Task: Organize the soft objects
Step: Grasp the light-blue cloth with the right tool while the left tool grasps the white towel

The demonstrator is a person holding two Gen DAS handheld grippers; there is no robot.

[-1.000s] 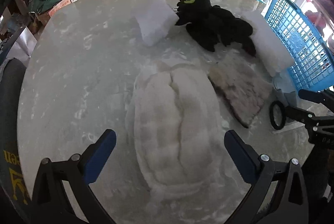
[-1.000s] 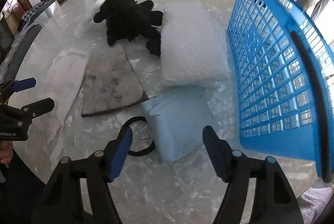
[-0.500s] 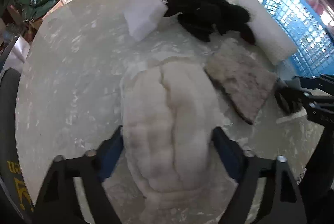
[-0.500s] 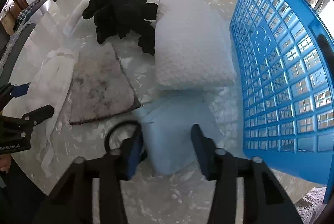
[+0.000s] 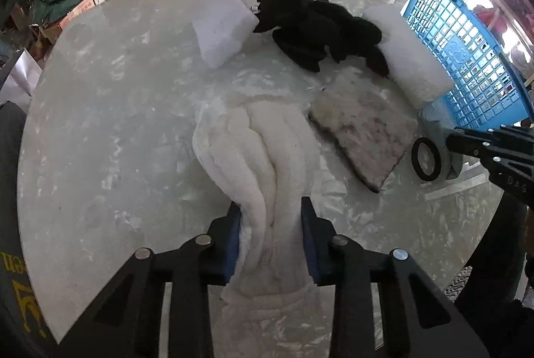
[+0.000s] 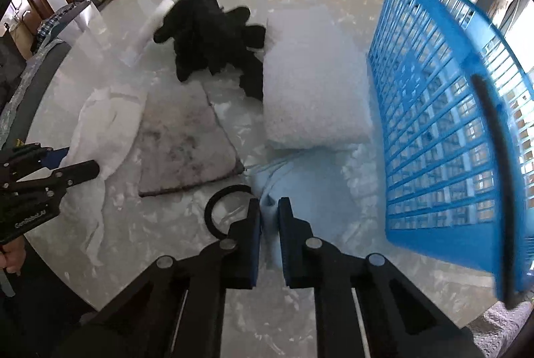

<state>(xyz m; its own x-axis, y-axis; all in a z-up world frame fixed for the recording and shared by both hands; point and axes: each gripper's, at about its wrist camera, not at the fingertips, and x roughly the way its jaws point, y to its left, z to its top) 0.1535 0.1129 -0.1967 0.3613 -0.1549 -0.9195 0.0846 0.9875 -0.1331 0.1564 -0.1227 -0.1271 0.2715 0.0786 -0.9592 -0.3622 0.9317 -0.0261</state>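
Both pairs of jaws had just been closing since the earlier frames, each onto fabric. From the left wrist view, the left gripper (image 5: 271, 224) had its blue pads pressed on the near end of the white ribbed cloth (image 5: 263, 151), bunching it into ridges; that cloth lay mid-table, towards the near edge. From the right wrist view, the right gripper (image 6: 269, 217) had its pads nearly together, pinching a fold of the light blue cloth (image 6: 310, 187), which sat near the table's right edge, just beside the blue laundry basket (image 6: 444, 111). A black ring (image 6: 217, 207) lay touching the blue cloth's left side. Nothing looked sorted yet, by my reading: no soft thing could be seen in the basket, though its inside was mostly hidden. The black plush toy (image 5: 317, 27) sprawled towards the far edge, its head against a white foam block (image 5: 223, 27), its tail end against the white pillow (image 6: 313, 80) that lay along the basket's side. A grey fluffy mat (image 5: 363, 134) rested flat between the white cloth and the blue one. So two grasps were made and every lift and placement was left to do, with four other pieces untouched on the marble-patterned table (image 5: 100, 124).
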